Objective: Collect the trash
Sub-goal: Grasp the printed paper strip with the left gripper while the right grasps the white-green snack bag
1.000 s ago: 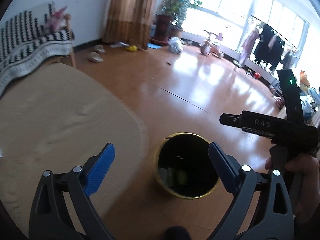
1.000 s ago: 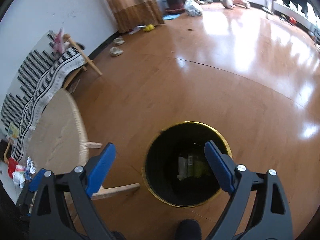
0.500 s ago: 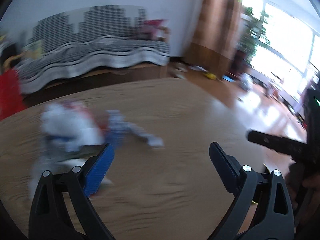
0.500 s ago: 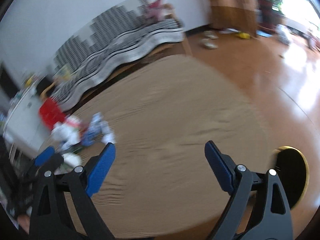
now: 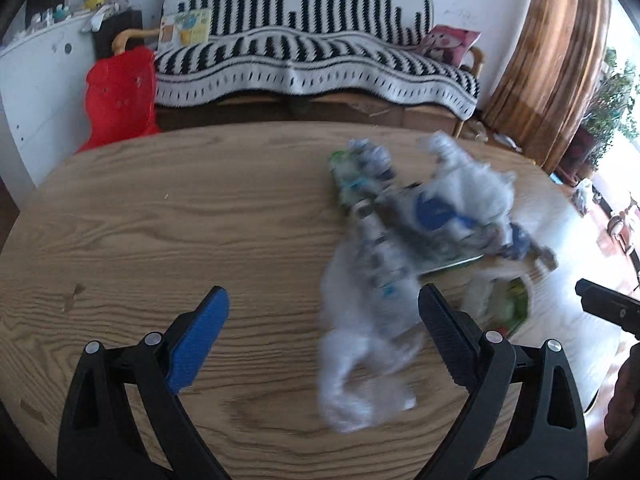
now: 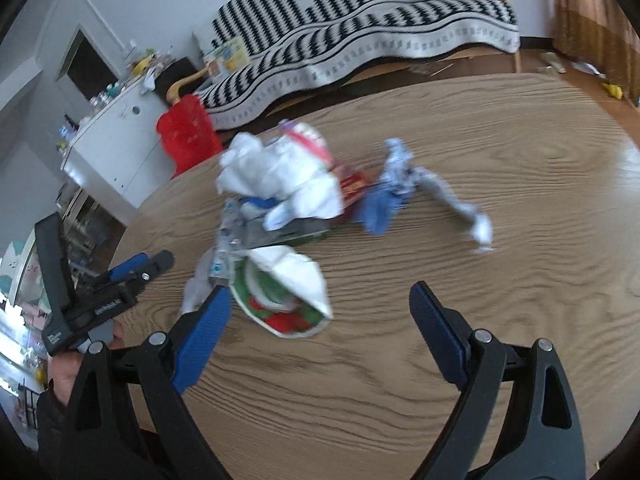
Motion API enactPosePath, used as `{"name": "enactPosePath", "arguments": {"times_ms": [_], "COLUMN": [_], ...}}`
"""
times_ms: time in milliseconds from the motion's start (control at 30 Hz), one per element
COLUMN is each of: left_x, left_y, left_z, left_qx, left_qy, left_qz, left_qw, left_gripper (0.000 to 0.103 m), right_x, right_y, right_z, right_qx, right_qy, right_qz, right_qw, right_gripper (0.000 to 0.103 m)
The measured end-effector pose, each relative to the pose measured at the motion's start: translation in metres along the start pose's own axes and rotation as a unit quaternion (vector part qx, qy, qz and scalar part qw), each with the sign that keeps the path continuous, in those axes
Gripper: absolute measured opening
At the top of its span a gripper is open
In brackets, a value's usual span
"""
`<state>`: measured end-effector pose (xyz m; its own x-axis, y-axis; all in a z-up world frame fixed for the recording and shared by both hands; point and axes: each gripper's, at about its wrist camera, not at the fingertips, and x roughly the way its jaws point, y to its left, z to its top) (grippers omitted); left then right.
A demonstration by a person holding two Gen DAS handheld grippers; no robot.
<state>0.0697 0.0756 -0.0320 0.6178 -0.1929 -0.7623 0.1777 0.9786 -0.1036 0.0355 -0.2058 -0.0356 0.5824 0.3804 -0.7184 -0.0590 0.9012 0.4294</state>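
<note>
Both pictures are smeared with motion blur, so the trash is hard to identify piece by piece. Nearest, the left tongs [image 5: 322, 322] stand wide apart with nothing between them, over the wooden worktop [image 5: 160, 208]. The right tongs [image 6: 320, 310] are also spread wide and grip nothing. Just beyond them lies the trash pile [image 6: 280, 196]: crumpled white paper, a blue scrap, a red and green wrapper [image 6: 286, 304] nearest the right tongs' left pad. Behind the worktop stand a red bag [image 5: 120, 96] and a sofa with a black-and-white striped cover [image 5: 312, 52], its lower part hidden by the worktop edge.
</note>
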Motion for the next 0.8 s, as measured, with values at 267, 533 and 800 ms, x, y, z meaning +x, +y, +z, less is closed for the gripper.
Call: {"name": "enactPosePath", "arguments": {"times_ms": [267, 533, 800], "left_x": [0.031, 0.063, 0.014], "left_y": [-0.012, -0.04, -0.026], "left_z": [0.008, 0.011, 0.02], "left_qx": [0.0, 0.003, -0.048], "left_qy": [0.006, 0.037, -0.002], "left_qz": [-0.017, -0.022, -0.047], "left_qw": [0.9998, 0.9991, 0.9977], "left_gripper": [0.093, 0.061, 0.026], "right_x": [0.032, 0.043, 0.055], "right_y": [0.027, 0.035, 0.046], "right_z": [0.005, -0.005, -0.005], "right_qx": [-0.031, -0.079, -0.096], "right_qy": [0.02, 0.031, 0.03], "right_qz": [-0.002, -0.032, -0.041], "right_qw": [0.999, 0.996, 0.994], "right_gripper": [0.087, 0.087, 0.087]}}
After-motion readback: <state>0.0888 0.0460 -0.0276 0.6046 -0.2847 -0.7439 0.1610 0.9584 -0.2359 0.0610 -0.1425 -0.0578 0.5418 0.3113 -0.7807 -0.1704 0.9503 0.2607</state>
